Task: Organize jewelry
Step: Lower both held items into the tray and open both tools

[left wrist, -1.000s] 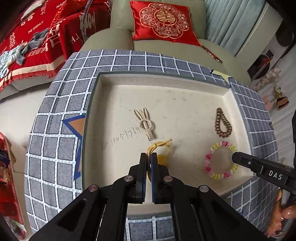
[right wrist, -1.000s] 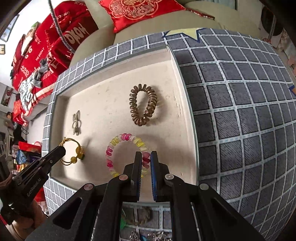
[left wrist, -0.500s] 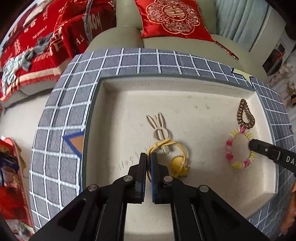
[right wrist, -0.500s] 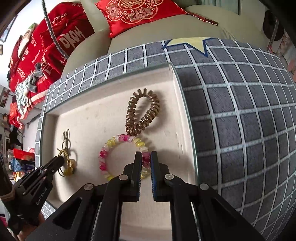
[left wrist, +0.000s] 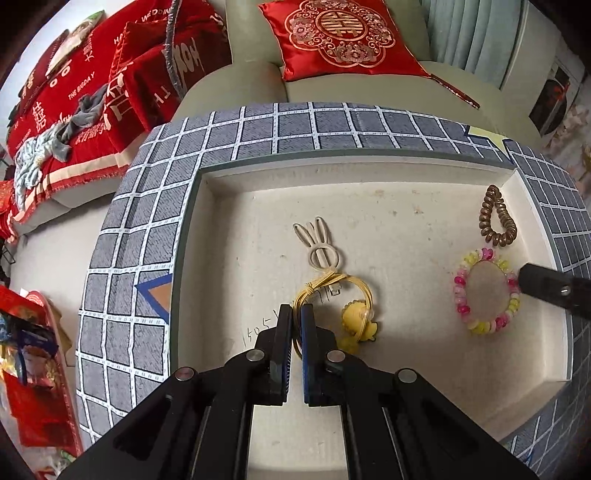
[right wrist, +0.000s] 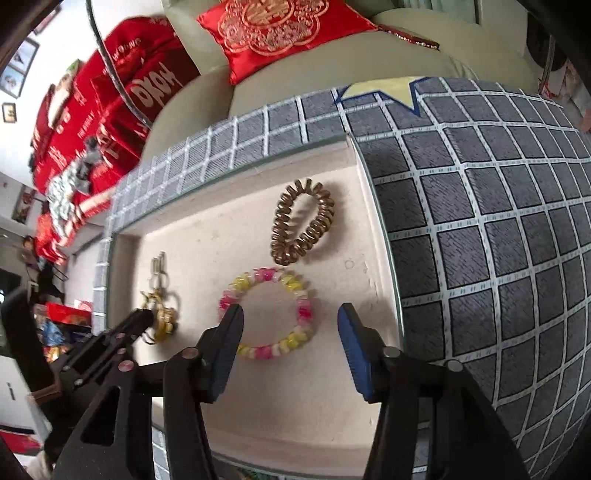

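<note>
A cream tray (left wrist: 406,369) (right wrist: 325,406) set in a grey checked surface holds the jewelry. My left gripper (left wrist: 296,312) is shut on the yellow hair tie with a duck charm (left wrist: 356,317), which lies over the foot of a cream bunny hair clip (left wrist: 320,245). My right gripper (right wrist: 290,314) is open, its jaws either side of the pink and yellow bead bracelet (right wrist: 269,314), which lies flat on the tray. The bracelet also shows in the left wrist view (left wrist: 485,291). A brown spiral hair tie (right wrist: 301,221) (left wrist: 496,221) lies just beyond the bracelet.
The grey checked surround (left wrist: 122,280) (right wrist: 498,240) rings the tray. Behind it is a sofa with a red embroidered cushion (left wrist: 340,33) and red bedding (left wrist: 74,96). The right gripper's fingertip (left wrist: 543,284) shows at the tray's right edge in the left wrist view.
My right gripper has opened and let go of the bead bracelet, now lying near the spiral tie. My left gripper has carried the yellow hair tie forward onto the bunny clip's foot.
</note>
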`<action>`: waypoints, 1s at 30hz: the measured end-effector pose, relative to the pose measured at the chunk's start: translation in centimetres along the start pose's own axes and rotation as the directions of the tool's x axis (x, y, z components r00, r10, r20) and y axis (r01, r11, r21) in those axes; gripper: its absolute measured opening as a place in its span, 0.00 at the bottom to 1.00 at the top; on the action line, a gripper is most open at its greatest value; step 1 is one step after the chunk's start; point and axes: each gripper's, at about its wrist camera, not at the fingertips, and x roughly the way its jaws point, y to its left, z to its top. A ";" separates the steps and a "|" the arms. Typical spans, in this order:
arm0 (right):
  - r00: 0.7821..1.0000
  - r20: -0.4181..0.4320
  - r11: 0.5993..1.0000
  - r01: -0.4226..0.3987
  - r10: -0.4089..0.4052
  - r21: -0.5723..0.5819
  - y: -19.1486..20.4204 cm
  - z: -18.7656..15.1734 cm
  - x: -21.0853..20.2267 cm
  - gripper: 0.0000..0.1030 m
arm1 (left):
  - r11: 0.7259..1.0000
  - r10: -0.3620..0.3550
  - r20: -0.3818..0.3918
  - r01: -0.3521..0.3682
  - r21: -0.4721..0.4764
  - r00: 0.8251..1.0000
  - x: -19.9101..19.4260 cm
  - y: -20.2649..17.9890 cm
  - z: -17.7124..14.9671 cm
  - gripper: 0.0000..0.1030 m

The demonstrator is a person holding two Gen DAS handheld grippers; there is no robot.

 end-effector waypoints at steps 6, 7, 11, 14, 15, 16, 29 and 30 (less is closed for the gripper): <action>0.999 0.037 1.000 -0.024 0.024 0.005 0.0 -1.1 -2.6 0.56 | 1.000 0.002 0.011 -0.002 0.017 1.000 -0.4 -0.4 -0.2 0.18; 0.999 0.039 1.000 -0.023 0.023 0.003 0.1 -1.3 -2.9 0.56 | 1.000 0.003 0.013 -0.003 0.018 1.000 -0.5 -0.5 -0.2 0.18; 0.998 0.055 1.000 -0.028 0.028 0.005 -0.2 -2.4 -4.5 0.56 | 1.000 0.004 0.022 -0.004 0.026 1.000 -0.7 -0.6 -0.2 0.18; 0.998 0.056 0.999 -0.029 0.028 0.014 -0.6 -3.4 -5.2 0.57 | 1.000 0.001 0.035 -0.002 0.027 0.999 -1.1 -0.6 -0.3 0.18; 0.998 0.055 1.000 -0.026 0.025 0.015 -0.7 -3.8 -5.4 0.57 | 1.000 -0.001 0.040 0.000 0.027 0.999 -1.2 -0.6 -0.3 0.18; 0.998 0.056 1.000 -0.021 0.021 0.014 -0.9 -3.9 -5.5 0.57 | 1.000 -0.003 0.046 0.001 0.027 0.999 -1.4 -0.6 -0.3 0.18; 0.998 0.063 0.999 0.016 -0.018 0.037 -1.9 -6.7 -6.9 0.57 | 1.000 -0.007 0.065 0.009 -0.029 0.998 -2.3 0.8 -0.2 1.00; 0.998 0.063 0.999 0.017 -0.020 0.039 -1.9 -6.8 -7.1 0.58 | 0.999 0.017 0.087 -0.013 -0.051 0.996 -2.9 1.1 -0.3 1.00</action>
